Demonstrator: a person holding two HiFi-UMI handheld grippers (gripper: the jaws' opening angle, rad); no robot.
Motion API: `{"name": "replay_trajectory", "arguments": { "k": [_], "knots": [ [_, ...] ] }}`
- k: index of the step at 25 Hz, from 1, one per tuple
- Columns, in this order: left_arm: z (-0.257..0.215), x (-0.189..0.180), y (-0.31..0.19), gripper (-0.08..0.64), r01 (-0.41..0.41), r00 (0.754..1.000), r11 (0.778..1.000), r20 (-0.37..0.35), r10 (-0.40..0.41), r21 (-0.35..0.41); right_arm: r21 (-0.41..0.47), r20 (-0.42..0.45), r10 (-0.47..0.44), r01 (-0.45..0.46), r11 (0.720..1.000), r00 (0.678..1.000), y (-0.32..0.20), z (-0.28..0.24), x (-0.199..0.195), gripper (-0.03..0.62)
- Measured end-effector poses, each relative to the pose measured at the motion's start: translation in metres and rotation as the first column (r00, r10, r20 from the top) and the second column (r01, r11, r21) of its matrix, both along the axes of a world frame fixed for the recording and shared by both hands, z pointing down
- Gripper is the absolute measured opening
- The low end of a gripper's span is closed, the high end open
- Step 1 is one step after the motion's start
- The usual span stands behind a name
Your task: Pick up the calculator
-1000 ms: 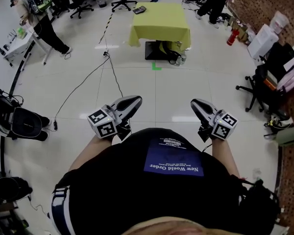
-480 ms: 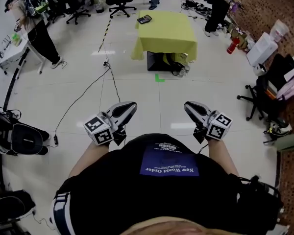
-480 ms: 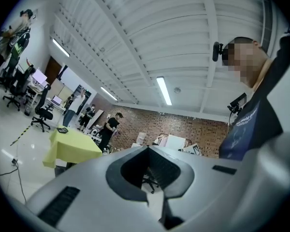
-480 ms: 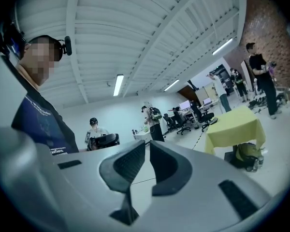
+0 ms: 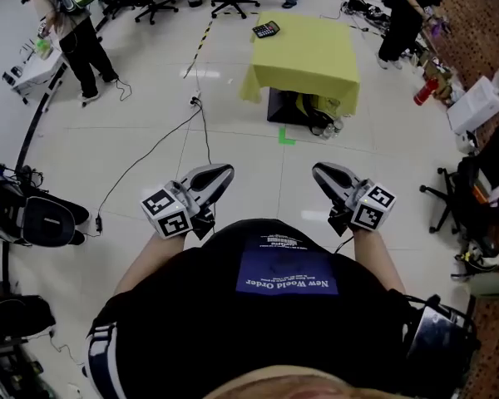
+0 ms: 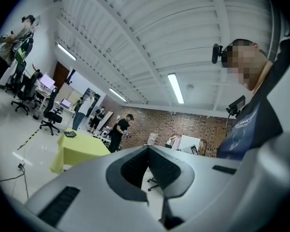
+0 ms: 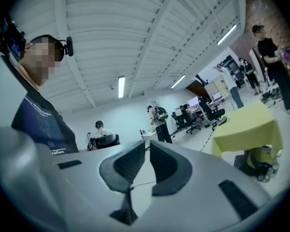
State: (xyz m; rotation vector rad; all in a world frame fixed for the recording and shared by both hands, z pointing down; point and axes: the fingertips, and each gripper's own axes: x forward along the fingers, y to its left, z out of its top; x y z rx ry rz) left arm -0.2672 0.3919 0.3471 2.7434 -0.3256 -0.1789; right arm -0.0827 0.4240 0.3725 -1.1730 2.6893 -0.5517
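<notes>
Blue shirt patch: "New World Order", upside down; smaller print unreadable.

— What lies ahead of the jaws?
— Bare white tiled floor, open right up to the yellow-clothed surface.
— Anything in the way?
— A thin black cable snakes across to their left; a black office chair stands well off right.

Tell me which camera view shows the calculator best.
The head view: the calculator shows from above on the far left corner of the yellow table. The left gripper view shows it as a small dark slab, edge-on; in the right gripper view it is too small to tell.
</notes>
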Motion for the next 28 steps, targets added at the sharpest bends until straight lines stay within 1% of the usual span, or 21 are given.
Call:
{"name": "replay_trajectory", "arguments": {
  "k": [3, 7, 10, 13, 16, 22, 25, 28],
  "knots": [
    [-0.012, 0.046, -0.031, 0.006, 0.033, 0.999, 0.999, -0.006, -0.033, 0.007, -0.003, 0.009, -0.046, 0.046, 0.999, 0.999, -0.044, -0.004, 0.044, 0.005],
    [-0.024, 0.098, -0.068, 0.006, 0.073, 0.997, 0.997, -0.013, -0.073, 0.004, 0.015, 0.0, -0.109, 0.109, 0.994, 0.994, -0.087, -0.014, 0.09, 0.005],
    [-0.026, 0.128, -0.09, 0.006, 0.082, 0.997, 0.997, -0.009, -0.081, 0.001, 0.026, 0.009, -0.115, 0.115, 0.993, 0.993, -0.115, -0.017, 0.122, 0.005],
    [-0.022, 0.147, -0.112, 0.006, 0.081, 0.997, 0.997, 0.014, -0.08, -0.007, 0.027, 0.024, -0.11, 0.109, 0.994, 0.994, -0.135, -0.013, 0.143, 0.005],
    [-0.02, 0.163, -0.139, 0.006, 0.068, 0.998, 0.997, 0.014, -0.067, -0.022, 0.016, 0.028, -0.087, 0.086, 0.996, 0.996, -0.154, -0.006, 0.161, 0.005],
    [-0.007, 0.19, -0.197, 0.006, -0.01, 1.0, 1.0, -0.008, 0.009, -0.029, -0.025, 0.015, -0.016, 0.017, 1.0, 1.0, -0.197, 0.009, 0.183, 0.005],
    [-0.003, 0.196, -0.241, 0.006, -0.055, 0.998, 0.998, -0.034, 0.054, -0.039, -0.034, -0.004, 0.029, -0.029, 0.999, 1.0, -0.232, 0.01, 0.189, 0.005],
    [-0.004, 0.196, -0.292, 0.006, -0.103, 0.994, 0.994, -0.051, 0.101, -0.03, -0.029, -0.021, 0.08, -0.08, 0.996, 0.997, -0.28, 0.006, 0.192, 0.005]
  ]
}}
